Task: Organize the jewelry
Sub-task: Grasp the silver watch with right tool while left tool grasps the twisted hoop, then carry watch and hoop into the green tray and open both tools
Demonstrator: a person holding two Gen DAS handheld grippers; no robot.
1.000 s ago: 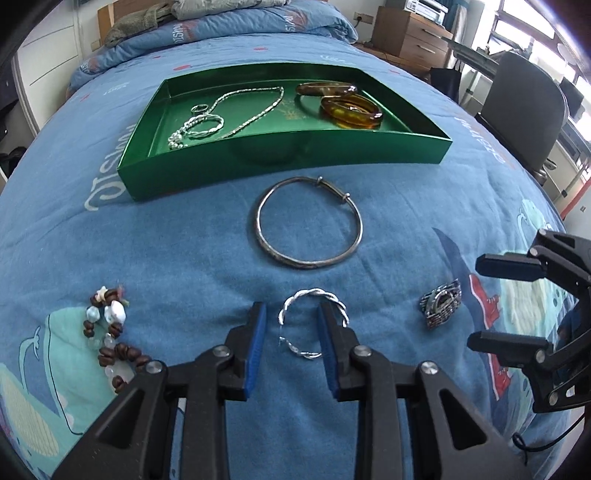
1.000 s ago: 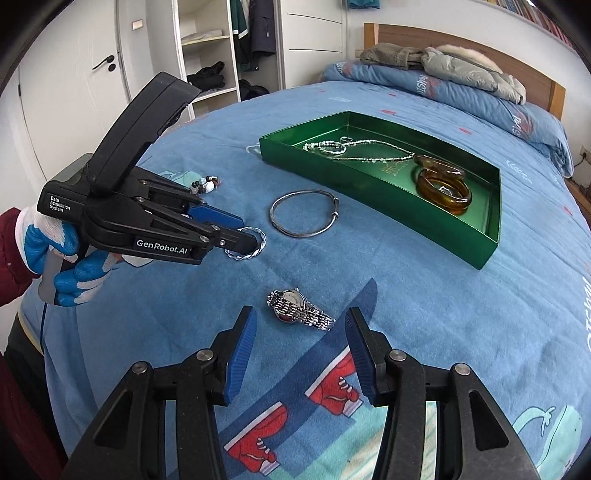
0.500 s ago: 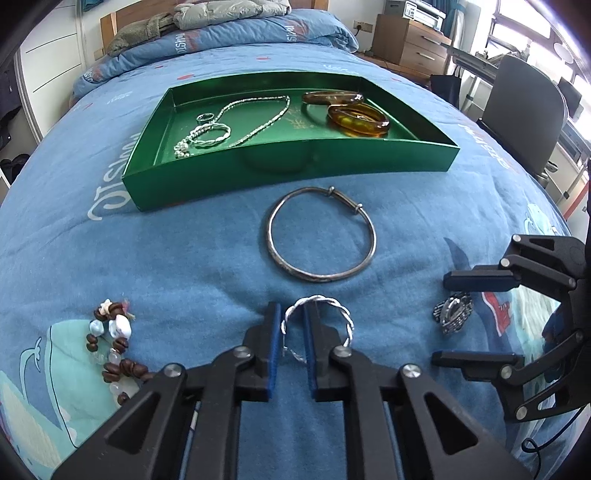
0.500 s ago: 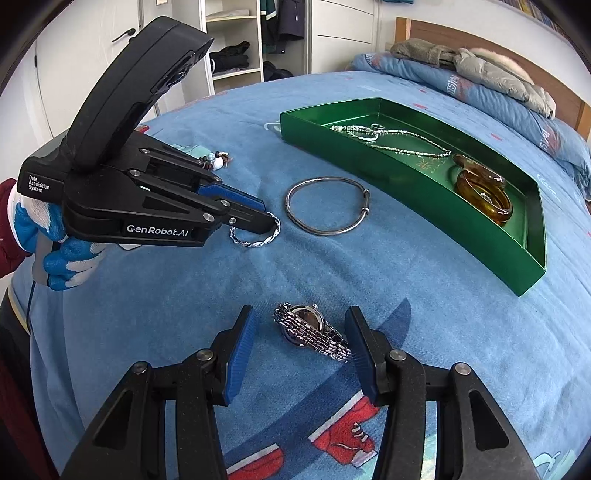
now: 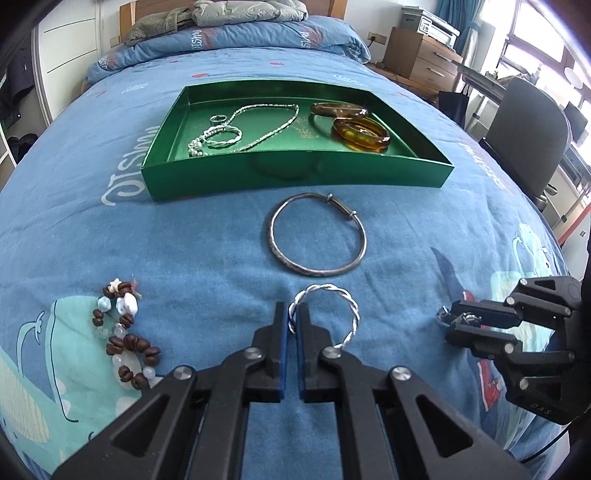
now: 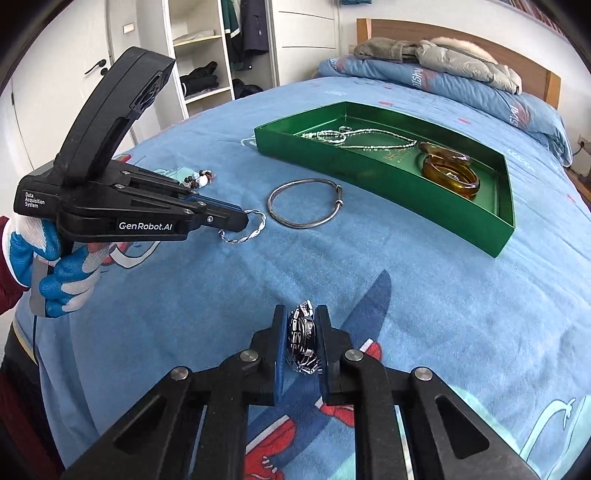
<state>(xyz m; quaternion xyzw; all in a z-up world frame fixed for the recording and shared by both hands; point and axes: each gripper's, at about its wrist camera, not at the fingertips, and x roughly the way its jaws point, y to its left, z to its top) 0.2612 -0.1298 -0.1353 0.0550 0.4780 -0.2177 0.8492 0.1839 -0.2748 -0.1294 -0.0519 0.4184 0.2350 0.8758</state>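
Observation:
My left gripper [image 5: 293, 318] is shut on a twisted silver bangle [image 5: 345, 302], held just above the blue bedspread; it also shows in the right wrist view [image 6: 246, 229]. My right gripper [image 6: 301, 321] is shut on a silver metal watch [image 6: 303, 336] and appears in the left wrist view [image 5: 456, 318] at the right. A plain silver bangle [image 5: 317, 236] lies on the bed ahead. A green tray [image 5: 295, 177] holds silver chains [image 5: 236, 131] and amber bangles [image 5: 360, 133]. A beaded bracelet [image 5: 123, 332] lies at the left.
Folded quilts and jackets [image 5: 236, 22] lie at the bed's head. A grey chair [image 5: 528, 129] and a wooden cabinet [image 5: 421, 59] stand to the right of the bed. An open wardrobe [image 6: 207, 62] stands beyond the bed's left side.
Both grippers closed: the left on the twisted bangle, the right on the watch. Both then rose slightly off the bedspread with their items.

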